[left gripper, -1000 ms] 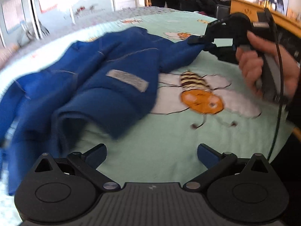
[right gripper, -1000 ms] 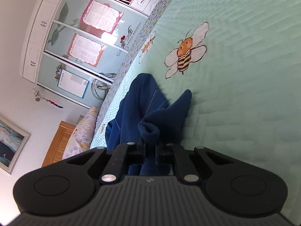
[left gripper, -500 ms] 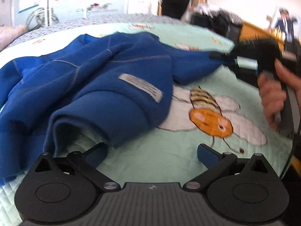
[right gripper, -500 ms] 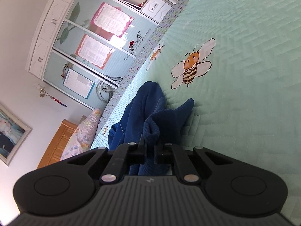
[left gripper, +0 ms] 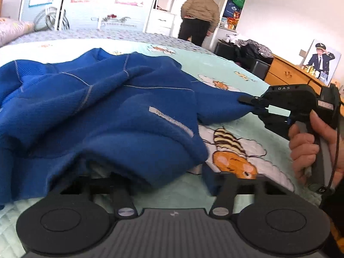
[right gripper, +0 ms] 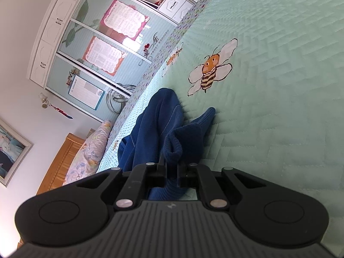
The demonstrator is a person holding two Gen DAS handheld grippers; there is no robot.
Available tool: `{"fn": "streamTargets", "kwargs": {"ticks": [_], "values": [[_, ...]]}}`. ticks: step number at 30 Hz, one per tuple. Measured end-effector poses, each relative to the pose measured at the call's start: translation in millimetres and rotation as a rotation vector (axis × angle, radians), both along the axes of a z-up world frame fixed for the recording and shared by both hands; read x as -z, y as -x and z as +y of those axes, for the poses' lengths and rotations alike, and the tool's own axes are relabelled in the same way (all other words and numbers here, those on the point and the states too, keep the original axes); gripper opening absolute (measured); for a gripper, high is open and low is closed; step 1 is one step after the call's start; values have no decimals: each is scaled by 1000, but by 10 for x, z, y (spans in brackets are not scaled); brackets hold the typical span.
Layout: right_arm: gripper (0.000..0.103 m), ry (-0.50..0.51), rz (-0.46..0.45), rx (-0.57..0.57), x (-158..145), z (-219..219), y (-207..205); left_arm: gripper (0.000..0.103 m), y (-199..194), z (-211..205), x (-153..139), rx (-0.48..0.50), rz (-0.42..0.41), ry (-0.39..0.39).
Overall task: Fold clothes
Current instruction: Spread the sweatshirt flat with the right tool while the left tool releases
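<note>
A wide bed covered by a pale mint-green quilted bedspread printed with cartoon bees carries everything here. A large orange-and-striped bee with white wings sits on the near right part of the quilt; smaller bees (partly blurred) dot the far side. A rumpled royal-blue fleece garment with pale grey seams lies directly on the quilt, spreading from the near left toward the far middle, one narrow end stretched out to the right just above the big bee. Its near edge overlaps that bee's wing. At the far left, a floral pastel pillow rests on the bed.
</note>
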State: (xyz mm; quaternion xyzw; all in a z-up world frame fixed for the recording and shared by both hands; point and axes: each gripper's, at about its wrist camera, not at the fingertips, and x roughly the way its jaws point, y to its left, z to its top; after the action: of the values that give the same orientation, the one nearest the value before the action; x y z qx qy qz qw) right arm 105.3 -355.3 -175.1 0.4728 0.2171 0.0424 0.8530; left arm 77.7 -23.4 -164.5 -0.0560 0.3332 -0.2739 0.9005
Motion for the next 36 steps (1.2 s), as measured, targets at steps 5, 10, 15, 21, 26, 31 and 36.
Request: {"fn": "streamTargets", "kwargs": {"ticks": [5,10,15,21,26,31,36], "values": [[9,11,-17,25,-82,-20,4,27,-3,-96,-82,46,36,76],[7,49,-63,70,-298,-124,26,26,141,-346,-335,106,-31,110],[7,118,-156,145,-745,-431,158,24,287,-680,-496,208,-89,66],[7,210,-176,222,-1112,-911,321,37,497,-689,-276,225,-49,-25],[21,286,40,340,-886,-1075,301,43,559,-458,-247,172,-59,-58],[28,265,0,240,-646,-536,591,48,574,-231,-268,117,-102,-97],[30,127,-4,-146,-291,333,656,70,590,107,-345,39,-142,-136]]}}
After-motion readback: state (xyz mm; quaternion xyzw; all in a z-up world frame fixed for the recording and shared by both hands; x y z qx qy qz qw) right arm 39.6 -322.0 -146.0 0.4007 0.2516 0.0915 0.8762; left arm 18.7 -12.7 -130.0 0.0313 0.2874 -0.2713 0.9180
